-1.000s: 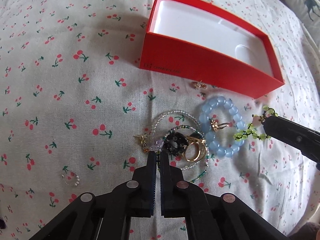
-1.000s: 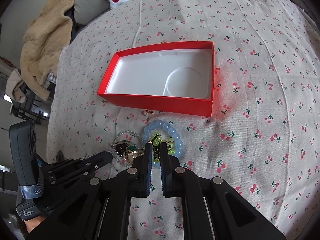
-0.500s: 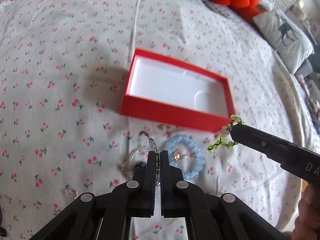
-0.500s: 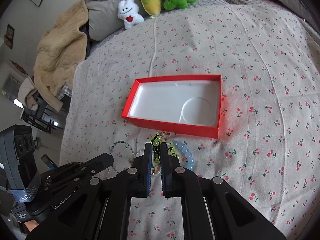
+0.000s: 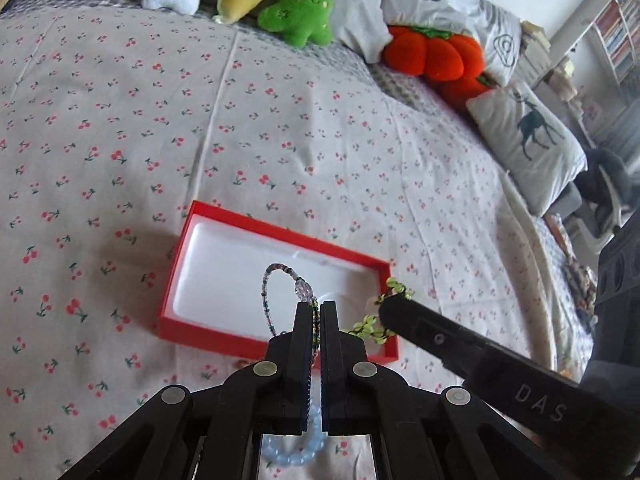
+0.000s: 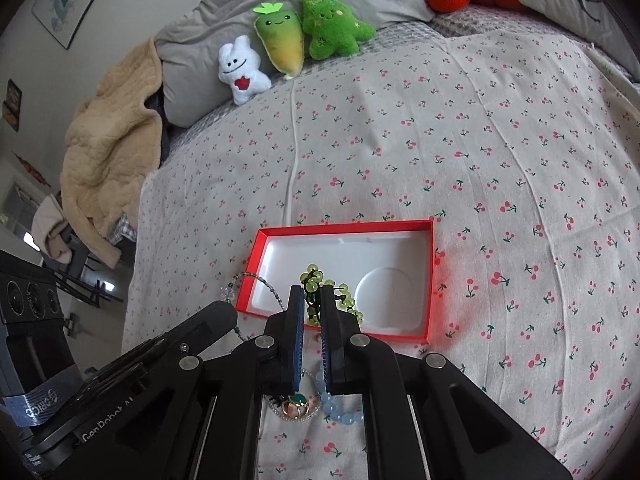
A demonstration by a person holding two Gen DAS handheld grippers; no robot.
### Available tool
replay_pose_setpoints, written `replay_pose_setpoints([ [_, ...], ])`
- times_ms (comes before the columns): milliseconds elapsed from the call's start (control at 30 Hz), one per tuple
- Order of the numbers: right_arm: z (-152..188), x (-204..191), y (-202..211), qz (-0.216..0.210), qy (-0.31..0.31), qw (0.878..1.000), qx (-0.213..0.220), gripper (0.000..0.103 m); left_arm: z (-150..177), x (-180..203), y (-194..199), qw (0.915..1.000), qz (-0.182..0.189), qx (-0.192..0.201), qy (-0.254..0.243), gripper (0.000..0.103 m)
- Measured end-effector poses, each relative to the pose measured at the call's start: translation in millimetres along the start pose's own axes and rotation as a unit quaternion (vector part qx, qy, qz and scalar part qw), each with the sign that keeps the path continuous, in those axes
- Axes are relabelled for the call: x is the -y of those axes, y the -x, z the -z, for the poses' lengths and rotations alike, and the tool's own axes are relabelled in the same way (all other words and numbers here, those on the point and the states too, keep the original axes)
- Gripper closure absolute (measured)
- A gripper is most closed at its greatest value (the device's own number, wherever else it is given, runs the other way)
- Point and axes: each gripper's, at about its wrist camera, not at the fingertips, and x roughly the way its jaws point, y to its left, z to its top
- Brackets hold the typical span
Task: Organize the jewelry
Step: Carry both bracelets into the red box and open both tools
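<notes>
An open red box (image 5: 180, 254) (image 6: 430, 280) with a white lining lies on the cherry-print bedsheet. My left gripper (image 5: 316, 306) is shut on a thin beaded bracelet (image 5: 267, 292) with a clear crystal bead, lifted in front of the box; the same bracelet (image 6: 256, 280) shows in the right wrist view. My right gripper (image 6: 313, 290) is shut on a green bead bracelet (image 6: 344, 300), held above the box's near side; its tip (image 5: 390, 312) shows with the green beads (image 5: 366, 326) hanging from it. A blue bead bracelet (image 5: 292, 454) (image 6: 340, 410) and a gold ring (image 6: 296, 404) lie on the sheet below.
Plush toys (image 5: 296, 4) (image 6: 280, 40), an orange pumpkin cushion (image 5: 436, 56) and pillows (image 5: 528, 140) line the bed's far side. A beige blanket (image 6: 108, 140) hangs at the left edge of the bed.
Both grippers have risen and tilted up, carrying their bracelets from the jewelry pile to in front of the box. The box now looks smaller and further off.
</notes>
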Motion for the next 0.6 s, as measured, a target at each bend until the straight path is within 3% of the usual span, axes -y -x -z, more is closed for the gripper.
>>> replay_pose_setpoints([
  [133, -5, 4, -15, -0.017, -0.012, 1.0, -0.001, 0.095, -7, -8, -19, 0.9998, 0.016, 0.005, 0.011, 0.103],
  [233, -5, 10, -27, -0.024, -0.022, 0.999, -0.007, 0.095, -6, -21, -35, 0.9997, -0.008, -0.008, 0.021, 0.103],
  [400, -2, 27, -41, 0.023, -0.036, 0.999, -0.032, 0.095, -2, -34, -45, 0.9977, -0.061, -0.023, 0.021, 0.103],
  [600, -2, 42, -41, 0.049, -0.041, 0.997, -0.035, 0.094, -1, -36, -48, 0.9963, -0.082, -0.023, 0.011, 0.103],
])
